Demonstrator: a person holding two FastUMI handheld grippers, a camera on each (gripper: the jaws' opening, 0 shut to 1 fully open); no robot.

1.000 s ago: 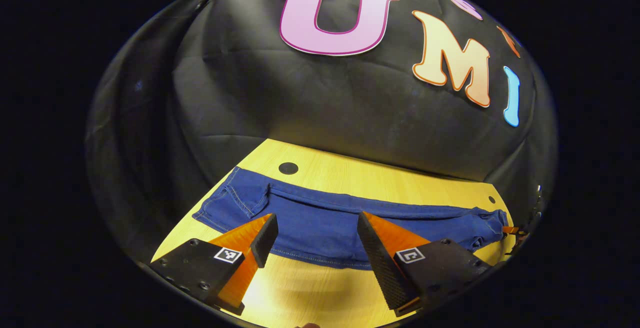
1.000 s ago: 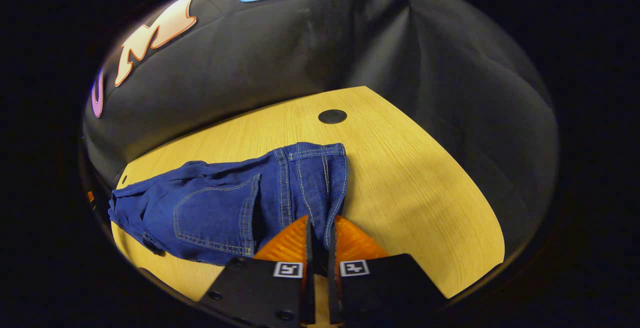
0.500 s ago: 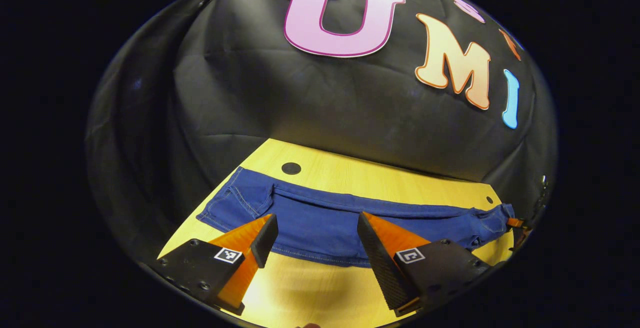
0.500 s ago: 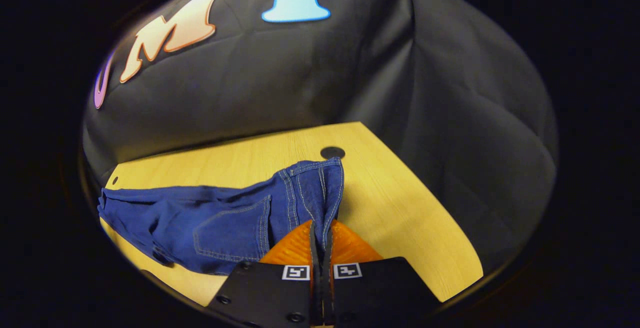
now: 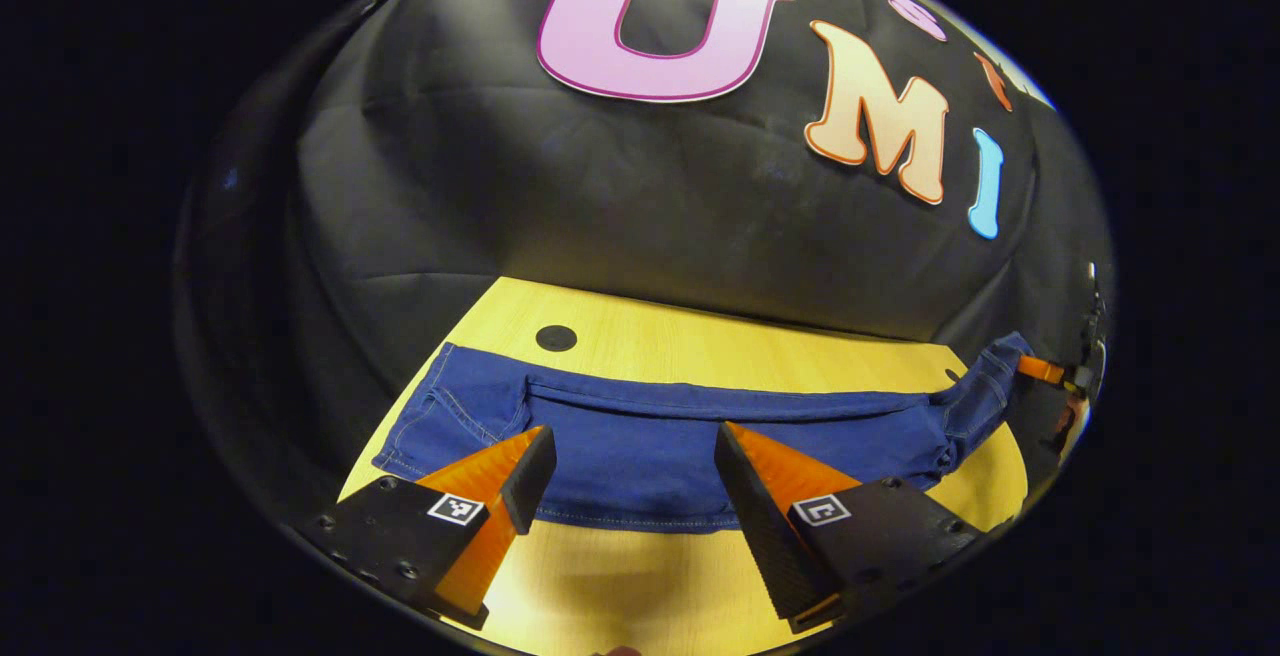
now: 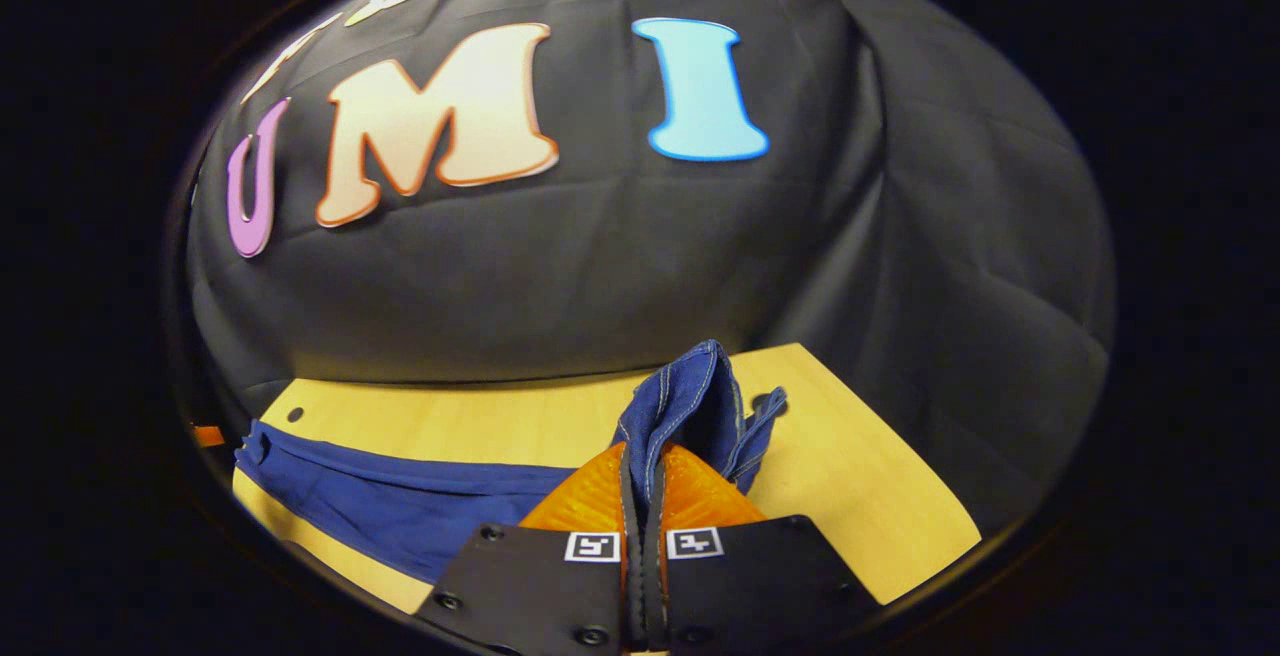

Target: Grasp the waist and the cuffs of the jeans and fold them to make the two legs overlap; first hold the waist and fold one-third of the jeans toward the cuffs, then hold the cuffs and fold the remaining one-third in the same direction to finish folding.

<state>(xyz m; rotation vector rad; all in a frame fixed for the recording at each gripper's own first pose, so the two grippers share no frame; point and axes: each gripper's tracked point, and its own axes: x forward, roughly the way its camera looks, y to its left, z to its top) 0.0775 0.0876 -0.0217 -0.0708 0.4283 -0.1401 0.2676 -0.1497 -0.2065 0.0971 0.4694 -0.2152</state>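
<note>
Jeans [image 5: 690, 446] lie stretched in a long blue band across the yellow wooden bench [image 5: 700, 346], and we see them from both ends. In the left gripper view, our left tongs [image 5: 630, 471] stand wide apart above the near edge of the denim, their orange fingers [image 5: 770, 466] spread to either side and touching no cloth that we can make out. The cuff end [image 5: 450, 416] lies flat toward the left, near a dark round hole [image 5: 556, 338] in the bench. At the far right the waist end [image 5: 985, 376] rises off the bench toward the other tongs [image 5: 1050, 372].

In the right gripper view, our right tongs [image 6: 641, 476] are pressed together on the waist [image 6: 690, 406], both fingers clamping the denim, which bunches upward above the fingertips. The rest of the jeans [image 6: 400, 496] trails away to the left along the bench [image 6: 880, 496].
</note>
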